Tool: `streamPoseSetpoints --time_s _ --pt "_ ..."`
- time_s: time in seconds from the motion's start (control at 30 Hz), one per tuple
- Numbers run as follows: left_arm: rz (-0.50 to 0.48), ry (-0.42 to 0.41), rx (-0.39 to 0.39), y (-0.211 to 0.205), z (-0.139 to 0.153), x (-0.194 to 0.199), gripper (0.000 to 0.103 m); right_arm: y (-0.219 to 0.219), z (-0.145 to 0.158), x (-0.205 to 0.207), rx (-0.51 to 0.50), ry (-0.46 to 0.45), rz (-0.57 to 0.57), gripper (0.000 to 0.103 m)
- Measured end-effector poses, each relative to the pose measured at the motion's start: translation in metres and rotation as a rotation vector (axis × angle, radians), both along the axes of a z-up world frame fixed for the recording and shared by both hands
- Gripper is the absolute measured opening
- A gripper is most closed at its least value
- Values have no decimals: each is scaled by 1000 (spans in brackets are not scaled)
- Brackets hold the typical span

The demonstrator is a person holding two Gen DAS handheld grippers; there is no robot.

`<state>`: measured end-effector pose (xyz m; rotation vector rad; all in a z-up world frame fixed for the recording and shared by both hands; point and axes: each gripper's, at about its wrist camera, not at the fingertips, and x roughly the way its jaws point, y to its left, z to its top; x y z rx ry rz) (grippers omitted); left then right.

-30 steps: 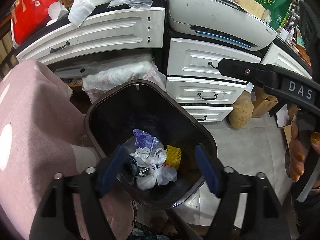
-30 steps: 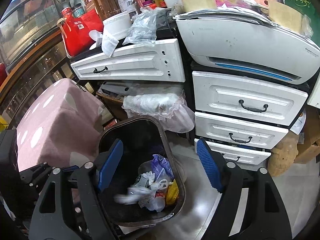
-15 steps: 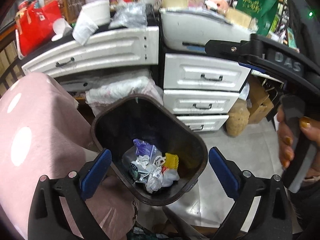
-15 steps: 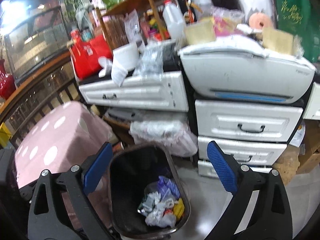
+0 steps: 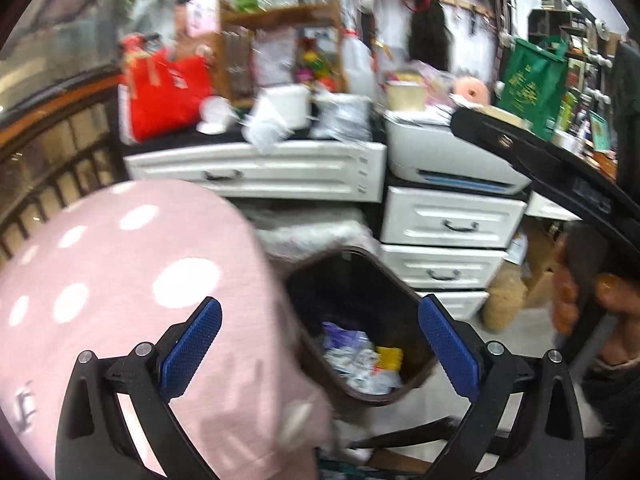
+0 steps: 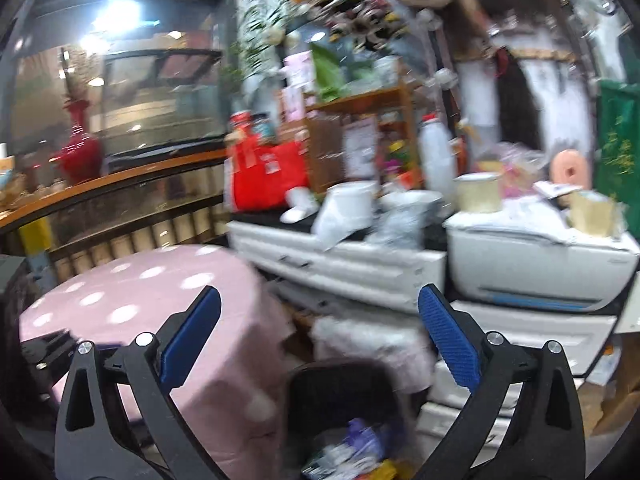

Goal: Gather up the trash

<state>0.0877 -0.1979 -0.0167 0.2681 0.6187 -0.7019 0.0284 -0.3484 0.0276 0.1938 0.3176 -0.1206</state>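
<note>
A: Where is the trash (image 5: 362,362)?

B: In the bin (image 5: 404,300), a dark, rounded-square plastic tub below and ahead of the left gripper (image 5: 320,350). Crumpled white wrappers, a purple bag, a yellow mesh piece. In the right wrist view the bin (image 6: 340,384) sits low between the fingers, blurred.

A: Left gripper?

B: Tilted down; jaws have just been opening, now spread wide, nothing between the ribbed blue pads (image 5: 191,345).

A: Right gripper (image 6: 320,348)?

B: Nearer level; jaws likewise just opened wide, empty. A hand (image 5: 592,300) grips its handle, right of the left gripper.

A: Surroundings?

B: Pink dotted cloth (image 5: 120,280) left of the bin; glossy white drawers (image 5: 448,220) behind; printer (image 5: 444,156) above them.
</note>
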Motion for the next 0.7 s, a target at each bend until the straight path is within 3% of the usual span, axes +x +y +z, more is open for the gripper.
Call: streamPoseSetpoints --time_s 0.07,0.33,0.7 --pt "15 -29 -7 17 3 -2 97 16 2 -1 32 10 41 97" --pt "170 -84 -20 77 16 -16 97 70 -3 -14 -2 20 120 97" --pt "412 -154 -135 140 35 -46 97 114 -2 -52 -95 -12 144 97"
